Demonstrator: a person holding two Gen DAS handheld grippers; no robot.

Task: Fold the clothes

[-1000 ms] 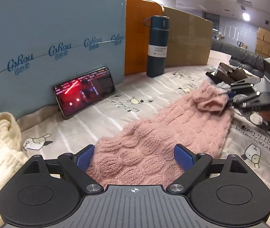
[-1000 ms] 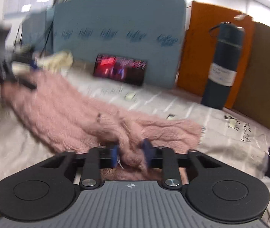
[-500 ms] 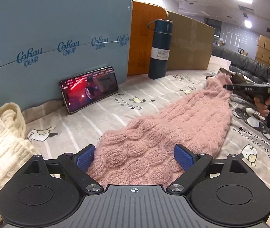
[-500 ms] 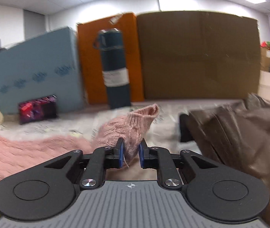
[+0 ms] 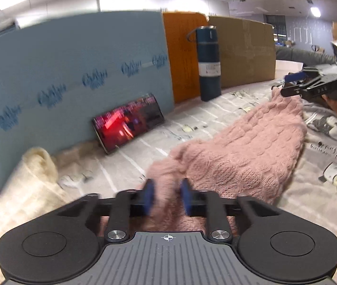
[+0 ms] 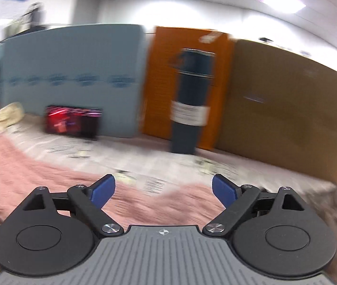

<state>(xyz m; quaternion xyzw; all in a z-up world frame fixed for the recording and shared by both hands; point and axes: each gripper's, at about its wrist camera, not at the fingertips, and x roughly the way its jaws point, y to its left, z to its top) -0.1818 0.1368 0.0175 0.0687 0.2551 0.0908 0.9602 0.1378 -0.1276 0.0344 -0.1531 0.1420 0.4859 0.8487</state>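
left gripper low, its blue pads pinched close together on cloth; right gripper level, pads spread wide, holding nothing.

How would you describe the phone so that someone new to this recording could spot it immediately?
Start at the big blue panel with repeated dark blue lettering, standing along the back of the printed sheet. The phone leans on its long side against the panel's base, left of the tall dark teal flask. It is the only thing with a lit, reddish screen.
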